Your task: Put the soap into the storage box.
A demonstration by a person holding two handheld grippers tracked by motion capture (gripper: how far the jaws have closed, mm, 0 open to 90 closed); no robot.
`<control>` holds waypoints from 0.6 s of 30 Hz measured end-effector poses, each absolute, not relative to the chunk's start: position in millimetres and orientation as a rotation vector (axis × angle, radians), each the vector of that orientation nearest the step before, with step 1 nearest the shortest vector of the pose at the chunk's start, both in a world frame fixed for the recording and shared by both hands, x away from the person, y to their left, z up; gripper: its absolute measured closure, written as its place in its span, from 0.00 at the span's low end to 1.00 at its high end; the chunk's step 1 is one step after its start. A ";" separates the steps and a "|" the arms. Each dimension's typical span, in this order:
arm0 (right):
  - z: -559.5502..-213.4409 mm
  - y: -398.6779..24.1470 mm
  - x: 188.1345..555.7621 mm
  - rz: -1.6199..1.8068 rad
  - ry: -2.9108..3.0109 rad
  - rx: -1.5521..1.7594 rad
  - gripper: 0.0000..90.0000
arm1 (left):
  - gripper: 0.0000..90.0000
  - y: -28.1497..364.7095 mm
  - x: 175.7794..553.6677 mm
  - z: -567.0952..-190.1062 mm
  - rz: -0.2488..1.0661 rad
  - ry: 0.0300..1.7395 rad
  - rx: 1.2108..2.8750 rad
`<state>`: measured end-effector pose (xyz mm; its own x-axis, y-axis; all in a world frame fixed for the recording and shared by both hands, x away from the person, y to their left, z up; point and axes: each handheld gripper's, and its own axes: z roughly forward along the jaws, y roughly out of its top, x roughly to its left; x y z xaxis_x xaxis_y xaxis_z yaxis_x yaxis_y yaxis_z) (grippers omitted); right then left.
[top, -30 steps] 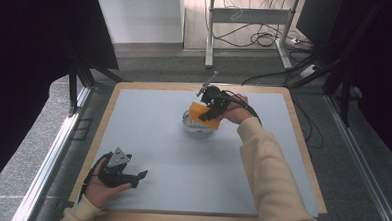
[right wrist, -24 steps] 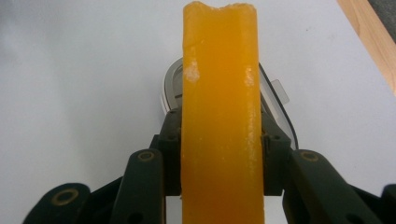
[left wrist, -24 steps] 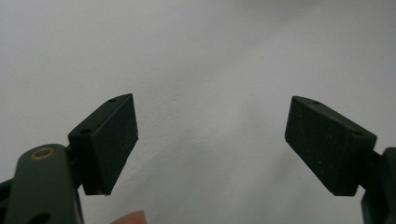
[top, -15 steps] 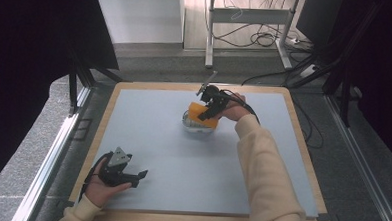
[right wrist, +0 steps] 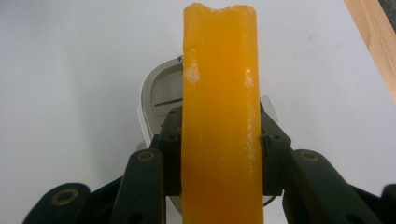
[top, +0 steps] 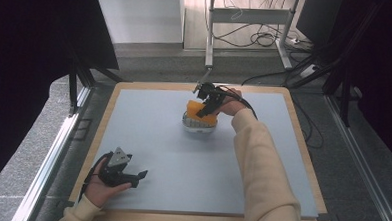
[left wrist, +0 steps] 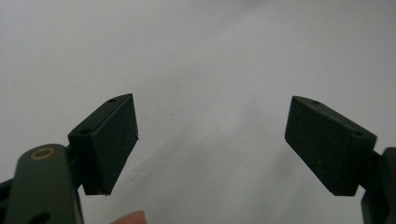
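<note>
Not much is different from a second ago. The right gripper (top: 206, 105) was already over the white thing in the middle of the table, holding the orange piece, and it is in the same place. The left gripper (top: 126, 173) near the front left corner has hardly moved.

Some things are hard to see. The orange sponge-like slab (right wrist: 219, 116) stands right in front of the right gripper's camera and hides most of the white dish-like object (right wrist: 156, 98) behind it. Its top edge looks rough and a bit dented. What the white object really is cannot be told; from the high view it is a small white thing (top: 196, 126) under the orange slab (top: 200, 113). It is not clear if the slab touches it.

The right gripper (right wrist: 219, 158) has its two black jaws pressed tight on both flat sides of the orange slab, holding it upright. The left gripper (left wrist: 212, 144) has its jaws wide apart with nothing between them, just the pale grey table (left wrist: 210, 56) below. A fingertip (left wrist: 133, 217) peeks in at the bottom edge.
</note>
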<state>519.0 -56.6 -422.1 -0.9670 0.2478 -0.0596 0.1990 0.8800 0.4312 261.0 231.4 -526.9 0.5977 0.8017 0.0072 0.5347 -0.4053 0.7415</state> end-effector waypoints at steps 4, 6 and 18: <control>-427.9 -52.0 523.0 0.633 2.951 0.307 0.68 | 0.19 231.7 260.9 -526.7 0.477 1.052 2.108; -430.5 -48.9 525.3 0.593 2.963 0.278 0.68 | 0.19 231.3 260.6 -526.5 0.478 1.049 2.110; -432.4 -45.7 531.1 0.669 2.944 0.304 0.59 | 0.19 231.7 261.2 -526.7 0.477 1.048 2.110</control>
